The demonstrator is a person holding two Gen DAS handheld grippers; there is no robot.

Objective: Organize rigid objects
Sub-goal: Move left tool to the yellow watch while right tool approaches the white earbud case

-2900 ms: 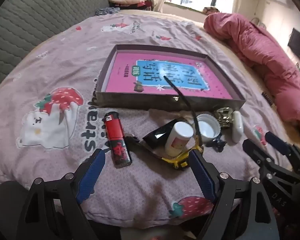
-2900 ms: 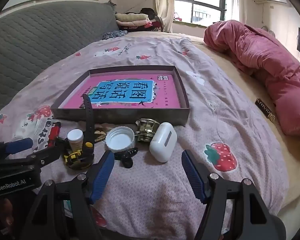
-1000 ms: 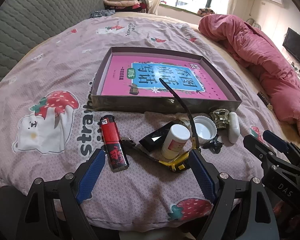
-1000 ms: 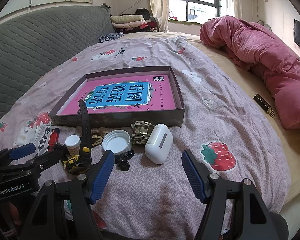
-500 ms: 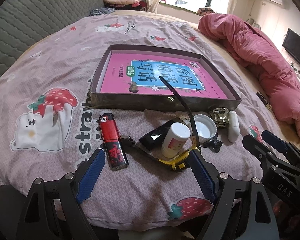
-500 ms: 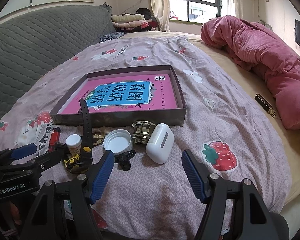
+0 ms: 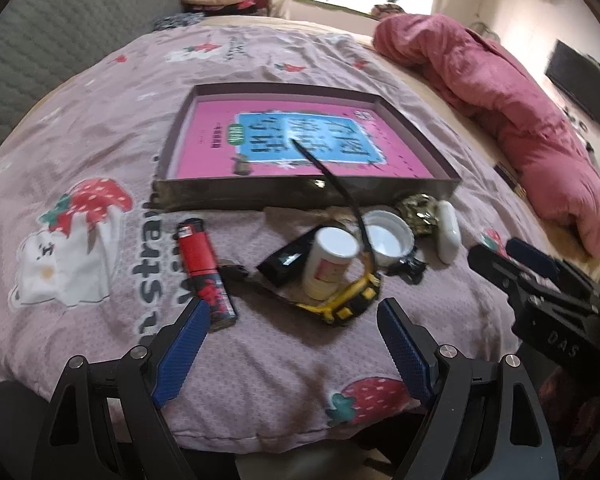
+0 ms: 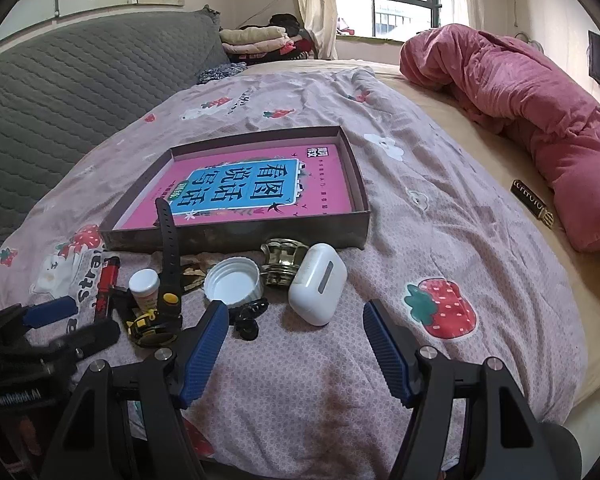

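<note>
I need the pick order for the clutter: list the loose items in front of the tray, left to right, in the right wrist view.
Lighter → small bottle → watch → white cap → gold piece → earbud case.

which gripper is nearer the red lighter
Left. The left gripper has its left fingertip right beside the red lighter; the right gripper hangs farther off, by the white earbud case.
</note>
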